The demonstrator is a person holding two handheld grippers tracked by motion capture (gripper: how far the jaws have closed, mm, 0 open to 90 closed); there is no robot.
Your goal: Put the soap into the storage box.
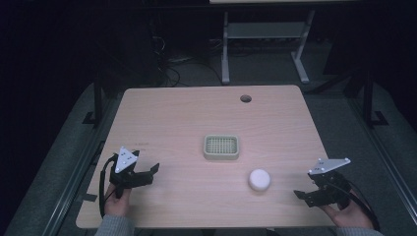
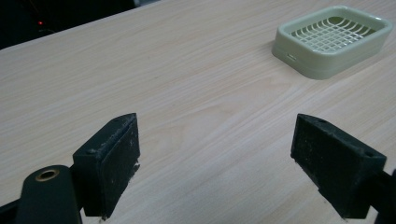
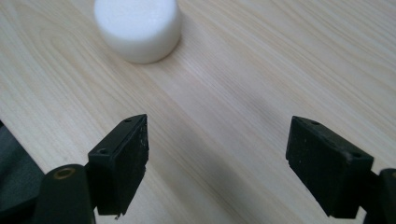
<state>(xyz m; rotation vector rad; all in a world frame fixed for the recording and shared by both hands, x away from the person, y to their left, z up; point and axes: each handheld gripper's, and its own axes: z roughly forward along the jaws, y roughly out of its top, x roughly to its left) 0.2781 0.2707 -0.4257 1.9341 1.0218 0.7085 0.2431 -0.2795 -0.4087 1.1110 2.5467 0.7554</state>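
Note:
A pale green soap dish [image 1: 221, 147] with a grid insert sits at the middle of the wooden table [image 1: 196, 113]. A round white soap bar [image 1: 259, 179] lies to its front right. My left gripper [image 1: 147, 172] hovers over the table's front left, jaws wide apart and nothing between them; the left gripper view has the soap dish [image 2: 332, 39] ahead at the upper right. My right gripper [image 1: 306, 195] is open at the front right edge. In the right gripper view the soap bar [image 3: 137, 28] lies ahead to the left, clear of the jaws [image 3: 217, 168].
A round cable hole [image 1: 246, 99] is near the table's far edge. Beyond the table stands a white desk frame [image 1: 265, 44] with cables on the dark floor. Black stands flank the table at both sides.

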